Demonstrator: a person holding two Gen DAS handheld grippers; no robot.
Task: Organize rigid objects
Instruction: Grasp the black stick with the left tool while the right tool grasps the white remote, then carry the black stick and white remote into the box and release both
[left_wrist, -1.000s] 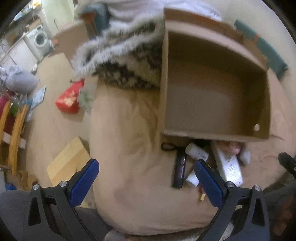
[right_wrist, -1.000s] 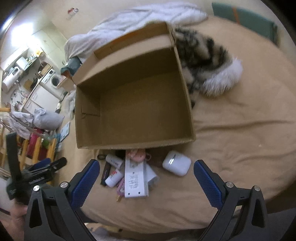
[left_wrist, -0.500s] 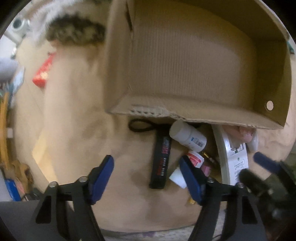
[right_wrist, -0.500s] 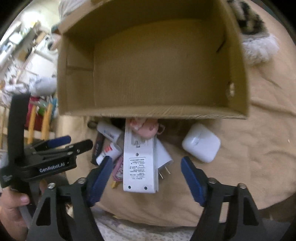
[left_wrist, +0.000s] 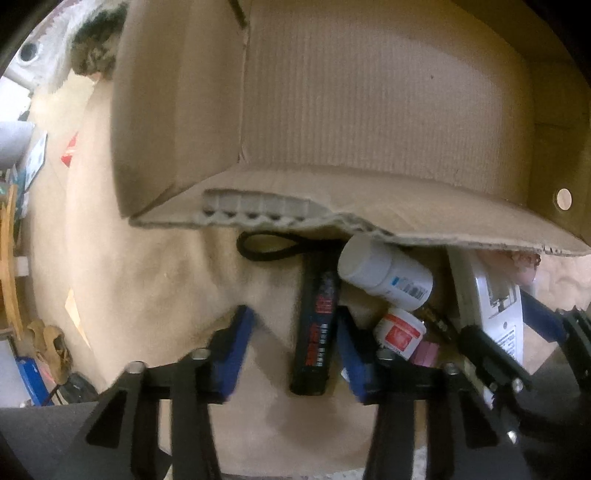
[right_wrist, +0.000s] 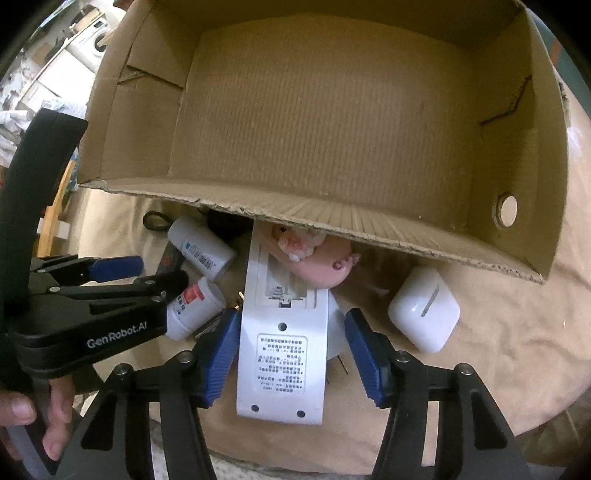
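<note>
Small items lie on a tan bedcover against the front wall of an open cardboard box (left_wrist: 369, 110) (right_wrist: 332, 129). My left gripper (left_wrist: 293, 312) points down over a black stick with a cord loop (left_wrist: 316, 332). Its jaws are closing; the right pad is at the stick and the left pad stands apart. My right gripper (right_wrist: 291, 314) straddles a white power strip (right_wrist: 282, 350), jaws closing, with a gap at the right pad. Beside them lie a white bottle (left_wrist: 384, 273) (right_wrist: 201, 247), a red-labelled jar (left_wrist: 399, 332) (right_wrist: 195, 306) and a pink toy (right_wrist: 321, 262).
A white earbud case (right_wrist: 424, 308) sits to the right of the strip. The box's front wall overhangs the items' far ends. A hand (right_wrist: 33, 417) holds the left gripper close beside the right one. Fur fabric (left_wrist: 92, 48) lies behind the box; floor clutter shows at left.
Both grippers have come down close to the items in front of the box. Their jaws have narrowed from wide open, the left around the black stick, the right around the power strip.
</note>
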